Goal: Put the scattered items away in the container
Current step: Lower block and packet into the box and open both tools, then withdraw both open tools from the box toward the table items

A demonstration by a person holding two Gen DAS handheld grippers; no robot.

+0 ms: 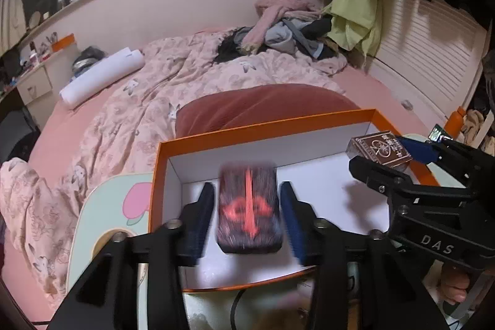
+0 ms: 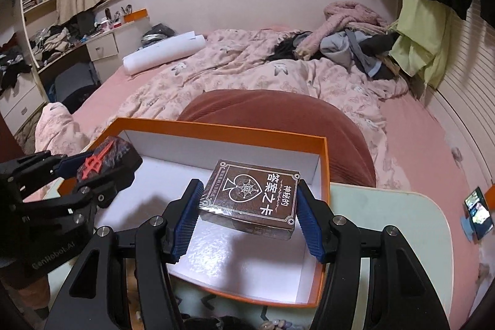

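Surroundings: bed point(image 2: 433, 126) with pink sheet, carrying a rumpled floral duvet point(image 2: 247, 82), a rust-red cushion point(image 2: 278, 119) just behind the container, a white paper roll point(image 2: 164, 51) near the far left edge, and a heap of clothes point(image 2: 355, 36) toward the headboard; a yellow-green garment point(image 2: 423, 42) and dark clothing hang at right; a cluttered shelf and drawer unit point(image 2: 102, 48) stand at far left. Container: orange box point(image 2: 216, 127) with white interior, open-topped, resting on a pale green desk point(image 2: 386, 221); a phone point(image 2: 478, 212) with lit screen lies beyond the desk's right edge. Nothing lies on the box's visible white floor, which is in shadow under both tools. Left gripper point(image 1: 247, 206): fingers parted slightly wider than the dark card deck point(image 1: 247, 206) with red emblem that sits between them; gaps show on both sides in the left wrist view, the deck is blurred, and it is over the left part of the box interior; whether the pads touch it cannot be told. Right gripper point(image 2: 247, 206): blue ribbed pads closed against both short sides of a brown card box point(image 2: 250, 197) printed with a spade and Chinese characters, held level, above the box interior toward its right side. The two grippers are side by side and well apart.
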